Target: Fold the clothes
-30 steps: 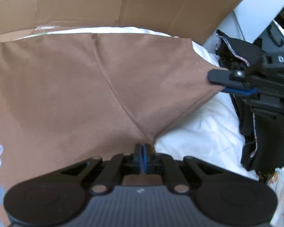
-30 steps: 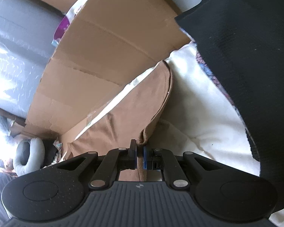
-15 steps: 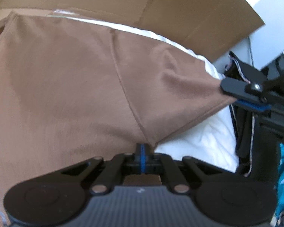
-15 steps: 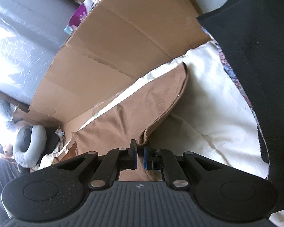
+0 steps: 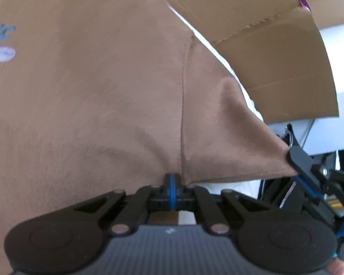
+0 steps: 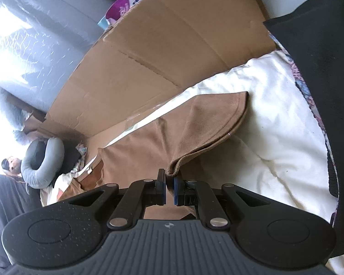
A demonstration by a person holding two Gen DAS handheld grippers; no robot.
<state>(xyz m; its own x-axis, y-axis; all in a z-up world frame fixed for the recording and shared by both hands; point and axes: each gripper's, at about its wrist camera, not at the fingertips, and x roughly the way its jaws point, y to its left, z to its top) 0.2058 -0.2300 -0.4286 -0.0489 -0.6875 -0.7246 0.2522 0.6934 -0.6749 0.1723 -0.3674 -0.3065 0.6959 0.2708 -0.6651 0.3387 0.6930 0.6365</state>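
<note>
Both claws (left [image 5: 171,180], right [image 6: 169,183]) pinch the brown shirt [image 5: 91,96].

A lived-in home room — white bedding [image 6: 275,123], flattened cardboard [image 6: 172,45], a grey neck pillow [image 6: 43,162], heaped clothes.

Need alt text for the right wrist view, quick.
The right tool is shut on the hem of a brown suede-like garment, lifting it over white bedding. Flattened brown cardboard stands behind; black fabric fills the right edge.
</note>
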